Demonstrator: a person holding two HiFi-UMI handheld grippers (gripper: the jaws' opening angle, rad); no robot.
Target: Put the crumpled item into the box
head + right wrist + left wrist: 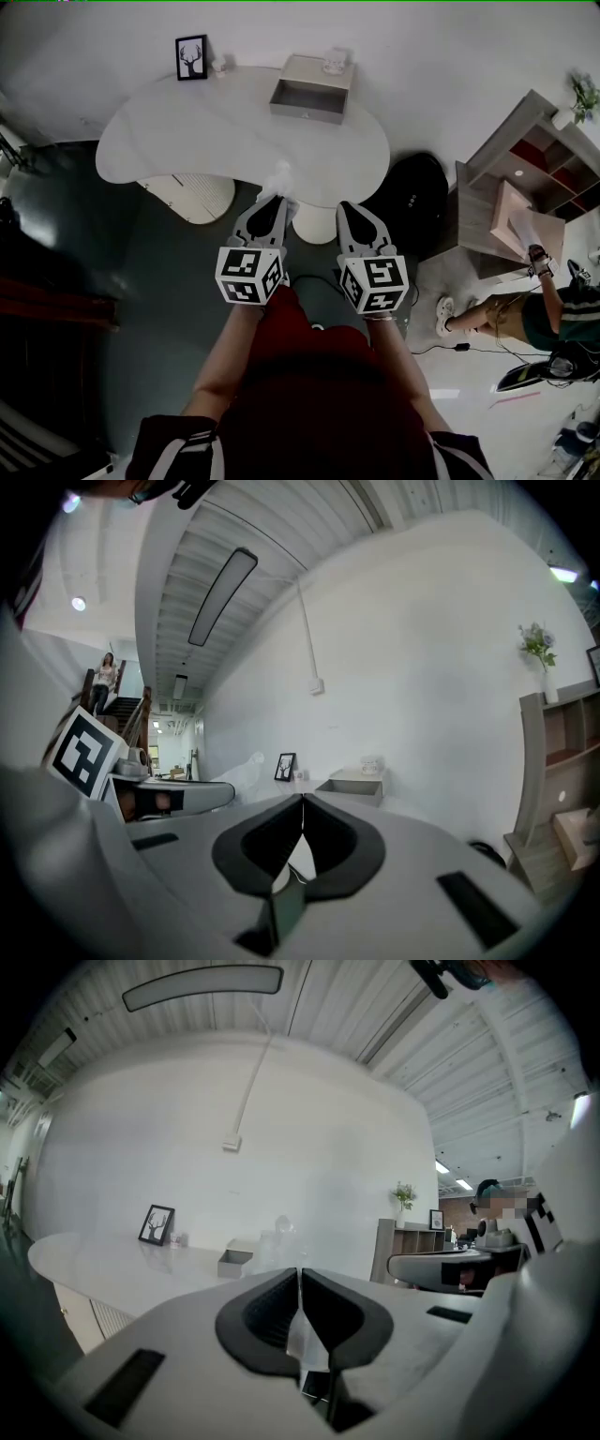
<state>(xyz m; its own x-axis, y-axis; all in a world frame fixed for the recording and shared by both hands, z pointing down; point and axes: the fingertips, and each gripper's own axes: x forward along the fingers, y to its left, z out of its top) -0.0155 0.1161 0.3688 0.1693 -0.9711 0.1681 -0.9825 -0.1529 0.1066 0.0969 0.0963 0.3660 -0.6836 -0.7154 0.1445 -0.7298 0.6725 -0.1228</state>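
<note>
Red shorts (309,361) of the person are filling the bottom of the head view, with both tools held out just beyond them.

The left tool (276,200) (299,1275) is pinching the crumpled item (278,178) (278,1237), its pads closed on the lower end. The item is a pale, see-through wad. It is sticking out past the tips with its long axis running on along the tool's line, pointing away from the person toward the box (309,99) (234,1262). It is hanging in the air over the near edge of the white bench (187,136), well apart from the box.

The right tool (349,207) (302,802) is holding its jaws together at the tips, with nothing between them, just beside the left one. From its view the item (253,759) is showing at the left tool's tip.

The open grey box is sitting at the bench's far side, near a framed deer picture (191,56).
</note>
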